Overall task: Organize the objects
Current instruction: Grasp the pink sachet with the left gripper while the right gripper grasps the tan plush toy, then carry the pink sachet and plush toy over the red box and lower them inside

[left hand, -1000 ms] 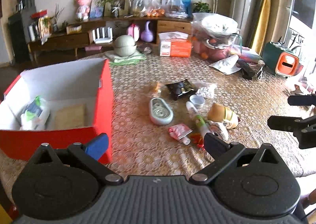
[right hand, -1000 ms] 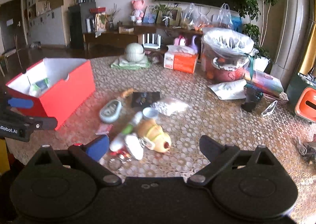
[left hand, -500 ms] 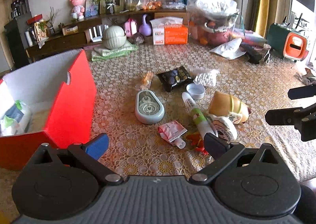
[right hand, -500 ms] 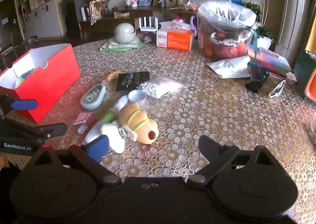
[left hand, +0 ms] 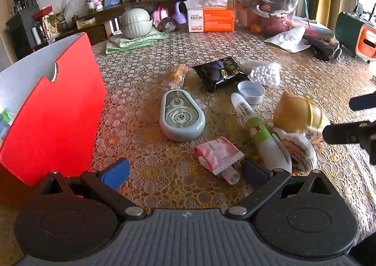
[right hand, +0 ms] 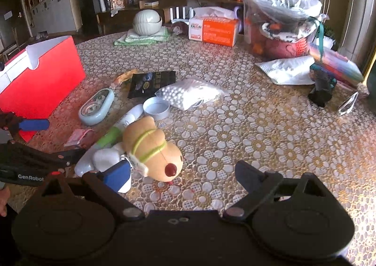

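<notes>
Cluttered all round, the lace-covered table [left hand: 145, 59] carries a loose heap of small things, with a red box [left hand: 54, 111] standing at about nine o'clock from the heap. Both tools have pushed in lower and closer over the last second: the box, whose inside showed a moment ago, now shows the left camera mostly its red wall, and the heap fills the middle of both views.

Left gripper [left hand: 185, 172] hangs with its jaws spread wide and nothing between them, the pink sachet [left hand: 217, 154] just ahead at twelve o'clock and the grey oval case [left hand: 181, 115] beyond it. Beside the sachet at two o'clock lies the green-and-white tube [left hand: 257, 132], touching the plush toy [right hand: 152, 148].

Right gripper [right hand: 182, 175] is likewise spread and empty, and the toy sits right at its blue fingertip [right hand: 117, 175], towards eleven o'clock. A black packet [right hand: 151, 82], a bag of white beads [right hand: 188, 93] and a small round tin [right hand: 156, 108] wait farther back.

To my eye the approach is nearly over and the picking about to start; none of this heap has reached the box yet.
</notes>
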A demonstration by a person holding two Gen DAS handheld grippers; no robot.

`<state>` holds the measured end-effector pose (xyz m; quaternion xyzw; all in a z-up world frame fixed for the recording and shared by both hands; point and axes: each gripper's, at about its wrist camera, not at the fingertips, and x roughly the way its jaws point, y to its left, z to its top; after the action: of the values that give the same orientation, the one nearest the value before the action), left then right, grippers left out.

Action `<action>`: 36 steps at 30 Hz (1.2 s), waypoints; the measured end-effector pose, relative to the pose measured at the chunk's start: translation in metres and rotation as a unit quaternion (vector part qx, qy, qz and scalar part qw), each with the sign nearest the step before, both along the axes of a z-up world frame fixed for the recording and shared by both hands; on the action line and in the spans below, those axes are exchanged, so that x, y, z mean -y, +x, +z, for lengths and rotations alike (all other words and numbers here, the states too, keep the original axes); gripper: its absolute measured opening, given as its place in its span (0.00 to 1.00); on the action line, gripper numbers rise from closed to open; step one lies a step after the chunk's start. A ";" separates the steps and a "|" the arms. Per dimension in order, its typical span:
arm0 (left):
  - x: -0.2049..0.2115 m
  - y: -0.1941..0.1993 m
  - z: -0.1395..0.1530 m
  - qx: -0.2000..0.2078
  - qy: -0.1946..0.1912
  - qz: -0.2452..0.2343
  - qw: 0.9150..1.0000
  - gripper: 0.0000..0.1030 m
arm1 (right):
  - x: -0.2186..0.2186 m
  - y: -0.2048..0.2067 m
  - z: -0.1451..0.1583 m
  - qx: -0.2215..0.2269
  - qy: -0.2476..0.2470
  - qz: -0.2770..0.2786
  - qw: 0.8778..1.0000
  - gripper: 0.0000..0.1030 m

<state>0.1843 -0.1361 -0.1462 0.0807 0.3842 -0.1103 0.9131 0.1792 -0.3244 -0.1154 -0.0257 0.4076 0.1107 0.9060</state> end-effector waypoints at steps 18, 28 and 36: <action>0.000 0.010 -0.004 0.004 -0.035 -0.021 0.999 0.49 | -0.020 0.024 -0.008 -0.014 0.060 0.034 0.998 0.63; -0.003 0.012 -0.003 0.007 -0.041 -0.024 0.999 0.24 | -0.016 0.026 -0.008 -0.026 0.086 0.010 0.996 0.46; -0.015 0.007 0.008 0.014 -0.054 -0.014 0.998 0.24 | -0.012 0.013 0.004 -0.020 0.094 -0.017 0.995 0.44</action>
<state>0.1910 -0.1208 -0.1385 0.0382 0.3637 -0.1429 0.9197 0.1925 -0.3127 -0.1116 0.0688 0.4134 0.1334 0.8981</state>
